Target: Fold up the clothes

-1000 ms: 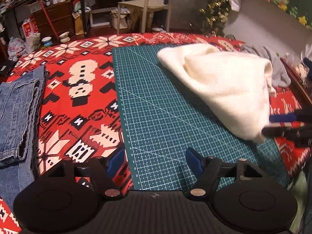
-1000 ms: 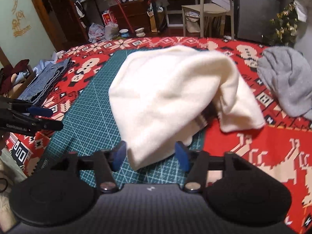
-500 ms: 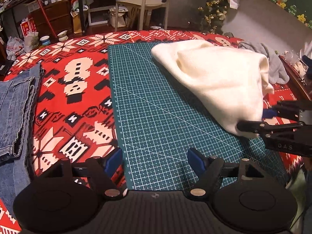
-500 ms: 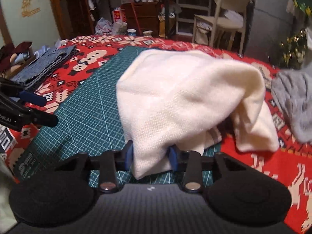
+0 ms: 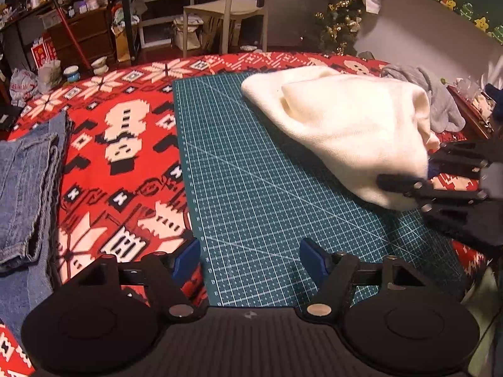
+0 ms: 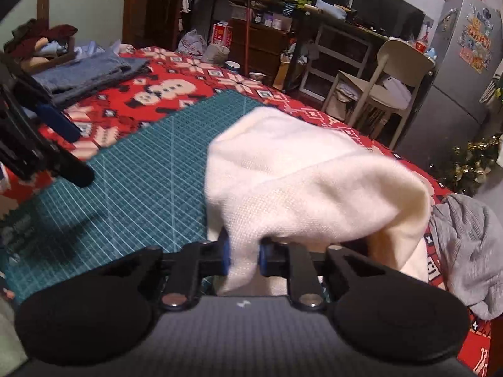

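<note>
Lying folded at the far left of the table, blue jeans (image 5: 25,194) rest on a red cloth (image 5: 103,169) patterned with white snowflakes and snowmen, just beside the left edge of a green gridded cutting mat (image 5: 257,188); printing on the mat's near corner is too blurred to read. Over the mat's near edge the left gripper (image 5: 250,259) hangs with its blue-padded jaws spread wide and nothing between them. Further right, a cream knitted garment (image 5: 349,132) lies bunched on the mat's far right part, one end spilling onto the red cloth. At its near corner the right gripper (image 6: 243,256) has its jaws pinched tight on a fold of the cream fabric, which is lifted and drapes over the fingers in the right wrist view; the same gripper (image 5: 418,176) appears from the left wrist view at the garment's edge. A grey garment (image 6: 468,248) sits crumpled on the cloth just beyond the cream one, to the right. Behind the table stand a cream chair (image 5: 229,9), cluttered shelves and a fridge (image 6: 462,62) covered in stickers whose lettering cannot be made out
</note>
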The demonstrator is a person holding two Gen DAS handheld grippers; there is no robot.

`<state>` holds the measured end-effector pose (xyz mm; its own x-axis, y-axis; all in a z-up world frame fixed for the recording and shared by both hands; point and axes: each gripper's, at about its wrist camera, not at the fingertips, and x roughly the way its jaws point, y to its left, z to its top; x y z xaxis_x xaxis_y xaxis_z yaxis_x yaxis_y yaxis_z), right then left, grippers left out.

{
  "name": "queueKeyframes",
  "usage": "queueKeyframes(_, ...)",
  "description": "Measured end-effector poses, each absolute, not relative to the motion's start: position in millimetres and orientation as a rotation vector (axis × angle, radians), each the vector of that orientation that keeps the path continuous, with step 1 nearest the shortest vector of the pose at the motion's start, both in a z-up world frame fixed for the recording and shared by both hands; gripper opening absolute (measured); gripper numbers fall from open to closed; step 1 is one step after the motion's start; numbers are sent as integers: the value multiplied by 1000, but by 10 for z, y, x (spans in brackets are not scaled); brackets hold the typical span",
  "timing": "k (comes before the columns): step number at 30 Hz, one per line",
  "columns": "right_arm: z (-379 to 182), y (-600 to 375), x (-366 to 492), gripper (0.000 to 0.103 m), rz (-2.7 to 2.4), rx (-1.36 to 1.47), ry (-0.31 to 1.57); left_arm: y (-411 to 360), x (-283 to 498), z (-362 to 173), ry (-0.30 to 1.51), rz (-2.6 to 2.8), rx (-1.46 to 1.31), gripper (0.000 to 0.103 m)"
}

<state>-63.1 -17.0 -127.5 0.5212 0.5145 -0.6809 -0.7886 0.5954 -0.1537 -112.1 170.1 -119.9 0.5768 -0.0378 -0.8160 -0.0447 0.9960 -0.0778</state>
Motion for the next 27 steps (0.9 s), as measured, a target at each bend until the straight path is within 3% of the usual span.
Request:
queueKeyframes(14, -12, -192, -738, 10, 1013, -227, 579, 1771, -1160, -1011, 905, -1, -90, 65)
queueKeyframes(27, -540, -411, 137, 11, 717, -196, 690, 1593, -1086, -1097, 926, -54, -47, 65)
